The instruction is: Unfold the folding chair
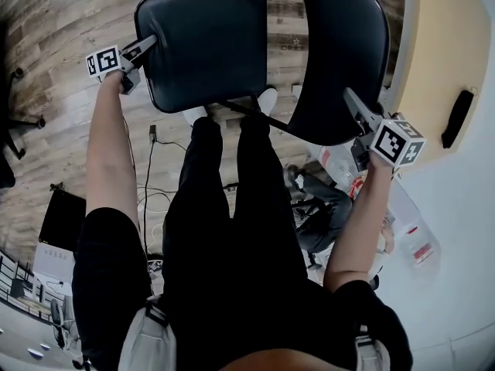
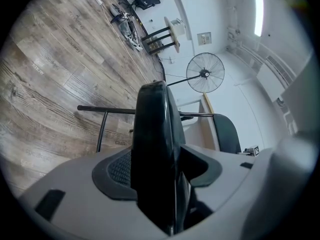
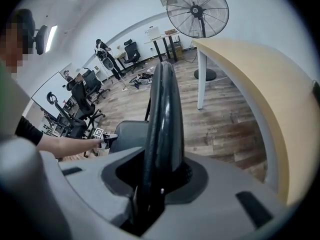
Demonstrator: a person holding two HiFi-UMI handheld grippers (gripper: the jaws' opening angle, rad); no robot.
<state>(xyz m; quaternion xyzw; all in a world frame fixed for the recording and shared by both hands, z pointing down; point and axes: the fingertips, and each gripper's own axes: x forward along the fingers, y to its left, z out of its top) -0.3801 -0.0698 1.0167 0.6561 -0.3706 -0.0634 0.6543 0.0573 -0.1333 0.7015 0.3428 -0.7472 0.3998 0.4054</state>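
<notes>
1. Left gripper, held out on a bare arm at the upper left of the head view, sits at the left edge of the seat. Its jaws stand spread with that padded edge between them. One pad lies against the edge, and a dark gap shows on the other side.
2. The seat is black with rounded corners, and its top faces the head camera. In the left gripper view a thin black bar runs across behind the seat's edge, above the floor.
3. The chair stands on that wood floor, directly in front of the person's legs in black trousers. White shoes show just under the seat's near edge.
4. The backrest, also black, lies right of the seat and rises toward the camera.
5. Right gripper is at the backrest's right edge and pinches it. In the right gripper view the thin rim is wedged in the narrow slot between the jaws.
6. A table with a tan top curves along the far right, near the backrest but apart from it. A small black object lies on it.
7. A fan stands beyond the table's far end, against the white wall.
</notes>
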